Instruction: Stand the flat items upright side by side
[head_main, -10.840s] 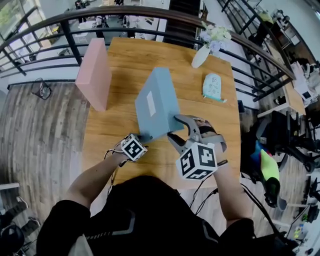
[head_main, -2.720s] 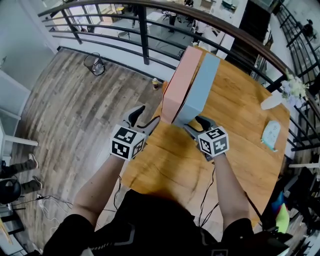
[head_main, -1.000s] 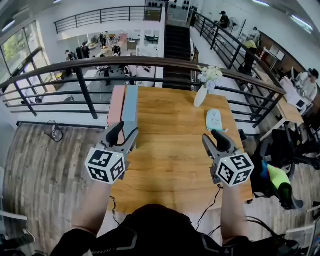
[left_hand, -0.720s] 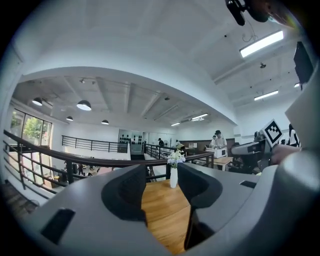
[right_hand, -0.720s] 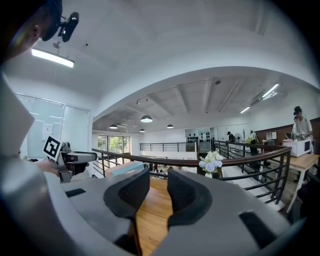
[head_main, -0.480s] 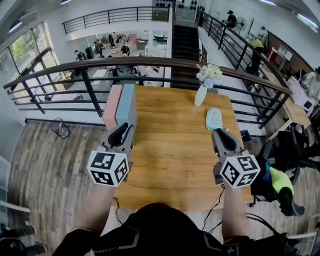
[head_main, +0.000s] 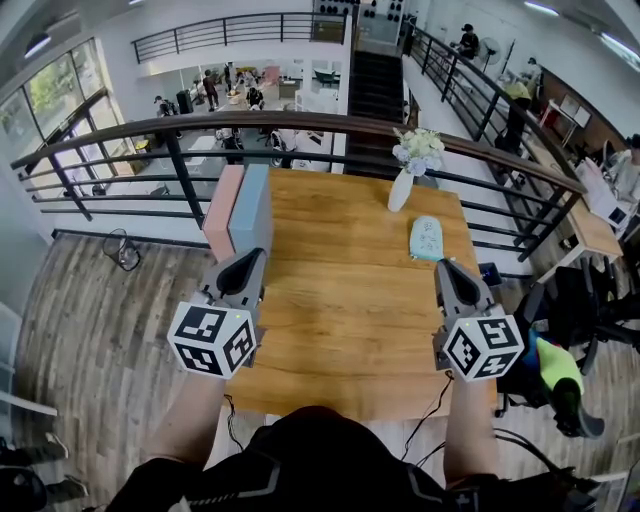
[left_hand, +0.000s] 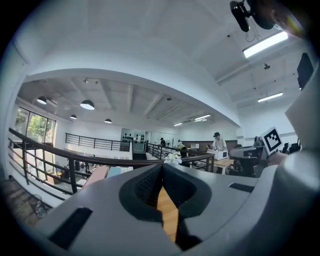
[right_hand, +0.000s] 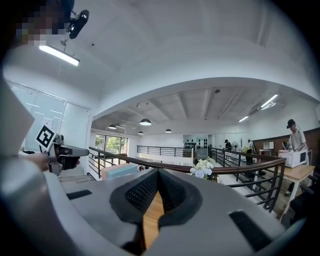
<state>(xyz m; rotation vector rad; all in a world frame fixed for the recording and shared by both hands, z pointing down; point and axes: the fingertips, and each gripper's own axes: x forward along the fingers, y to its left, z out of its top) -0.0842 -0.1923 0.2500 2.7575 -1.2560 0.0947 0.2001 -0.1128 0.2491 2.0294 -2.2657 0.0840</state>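
The pink box (head_main: 222, 212) and the blue box (head_main: 253, 210) stand upright side by side at the counter's (head_main: 350, 300) far left corner. The left gripper (head_main: 248, 263) and the right gripper (head_main: 450, 269) have just closed, both empty.

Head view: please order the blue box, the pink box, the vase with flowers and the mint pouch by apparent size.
Largest: blue box and pink box, standing side by side; they look alike, so I do not rank them.
Then the vase with flowers.
Smallest: the mint pouch.
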